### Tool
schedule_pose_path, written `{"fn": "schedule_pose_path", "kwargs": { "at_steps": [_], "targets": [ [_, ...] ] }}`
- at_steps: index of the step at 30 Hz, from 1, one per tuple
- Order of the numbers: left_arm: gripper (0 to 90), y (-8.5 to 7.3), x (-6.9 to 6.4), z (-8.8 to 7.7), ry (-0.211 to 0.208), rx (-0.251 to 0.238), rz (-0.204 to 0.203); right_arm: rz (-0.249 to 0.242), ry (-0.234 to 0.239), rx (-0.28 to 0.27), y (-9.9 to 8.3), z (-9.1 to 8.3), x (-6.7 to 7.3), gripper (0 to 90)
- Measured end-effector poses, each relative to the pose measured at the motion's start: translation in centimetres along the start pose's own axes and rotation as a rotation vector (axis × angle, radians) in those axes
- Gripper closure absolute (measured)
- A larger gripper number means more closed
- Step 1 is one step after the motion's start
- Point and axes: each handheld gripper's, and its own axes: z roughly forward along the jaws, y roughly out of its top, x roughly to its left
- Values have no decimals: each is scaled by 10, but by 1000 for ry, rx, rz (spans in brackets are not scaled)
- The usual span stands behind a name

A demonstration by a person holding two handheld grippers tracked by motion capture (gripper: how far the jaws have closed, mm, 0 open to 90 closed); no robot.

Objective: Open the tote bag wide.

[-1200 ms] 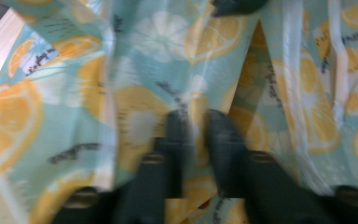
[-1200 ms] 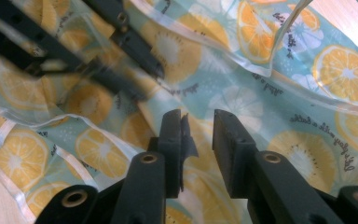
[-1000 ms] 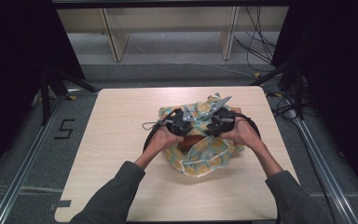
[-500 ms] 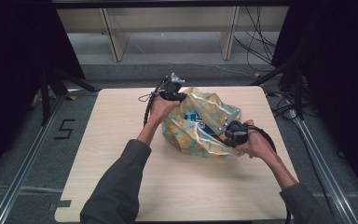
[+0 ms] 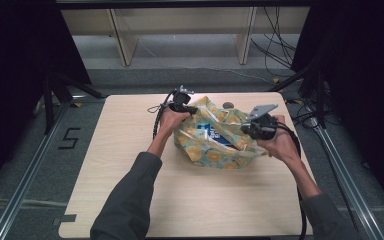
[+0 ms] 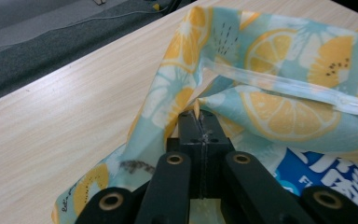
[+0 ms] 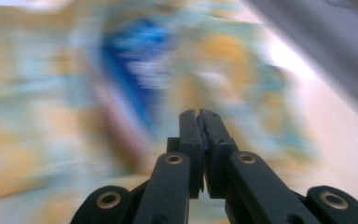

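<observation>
The right gripper [image 5: 250, 129] has its jaws pressed together, apparently on the lemon-print zip bag [image 5: 215, 147] at its 3 o'clock rim. At 10 o'clock, the left gripper [image 5: 189, 109] pinches the opposite rim. The bag's mouth runs between them, mid-table [image 5: 130, 165].

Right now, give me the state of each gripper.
Left gripper: shut on the fruit-print bag.
Right gripper: jaws shut; whether it pinches the bag cannot be told.

Dark grey long sleeves [image 5: 130, 200], black left claw [image 6: 200, 114] with brass-ringed pivots, grey three-cornered plate [image 5: 262, 110], black trailing cable [image 5: 156, 122]
</observation>
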Motion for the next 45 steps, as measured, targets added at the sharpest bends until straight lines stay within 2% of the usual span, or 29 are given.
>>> {"fn": "schedule_pose_path", "kwargs": {
  "at_steps": [2,4,6,7,12,14,15,16,17,18,19,20,23,24,25,26,27,28,29,32,34,38,39,40,41,42,43,44,45],
  "targets": [
    [895,1,-1,-3,-5,-9,7,35,-51,21,2,9,-16,875],
    [895,2,-2,-6,-12,-13,15,94,22,60,0,20,-27,794],
    [895,2,-2,-9,-22,-19,20,103,5,67,-2,27,-34,688],
    [895,3,-2,-10,-23,-23,20,106,27,73,-3,31,-37,633],
    [895,4,-3,-15,-32,-34,21,131,98,80,-7,41,-38,533],
    [895,5,-3,-16,-33,-33,26,164,123,50,-6,46,-30,504],
    [895,5,-4,-15,-36,-35,24,130,127,16,-5,47,-32,521],
    [895,5,-4,-15,-36,-35,24,134,117,13,-3,48,-31,617],
    [895,4,-5,-16,-37,-31,32,134,117,13,-3,48,-31,617],
    [895,4,-6,-16,-40,-32,31,117,85,21,0,49,-32,853],
    [895,4,-8,-18,-55,-33,43,116,77,20,2,50,-34,897],
    [895,4,-8,-18,-55,-33,43,116,77,20,2,50,-34,897],
    [895,3,-13,-28,-83,-48,76,256,2,-75,1,46,-56,900],
    [895,3,-13,-28,-83,-48,76,256,2,-75,1,46,-56,900],
    [896,3,-15,-31,-108,-63,87,389,-14,-73,-5,46,-72,900],
    [896,3,-17,-34,-118,-73,90,410,-32,-73,-9,50,-77,900],
    [896,4,-22,-40,-154,-108,96,425,-34,-8,-13,53,-83,900],
    [896,4,-22,-40,-154,-108,96,425,-34,-8,-13,53,-83,900],
    [896,7,-30,-43,-168,-134,115,510,-20,51,-23,66,-84,900],
    [897,11,-37,-44,-159,-149,149,497,6,84,-34,83,-82,900],
    [896,14,-41,-43,-150,-163,156,534,62,133,-44,95,-75,900],
    [896,21,-35,-35,-146,-154,90,560,49,101,-45,86,-74,800],
    [895,22,-31,-31,-131,-143,56,555,49,67,-40,67,-77,705],
    [896,22,-31,-31,-131,-143,56,554,58,61,-38,60,-77,684],
    [895,23,-26,-27,-129,-128,48,540,109,68,-35,45,-78,680],
    [895,23,-26,-27,-129,-128,48,540,109,68,-35,45,-78,680],
    [895,23,-25,-22,-129,-128,11,536,83,6,-28,22,-73,655],
    [895,23,-25,-22,-129,-128,11,536,83,6,-28,22,-73,655],
    [894,23,-25,-19,-124,-117,10,481,128,-117,-20,4,-67,647]
  ]
}}
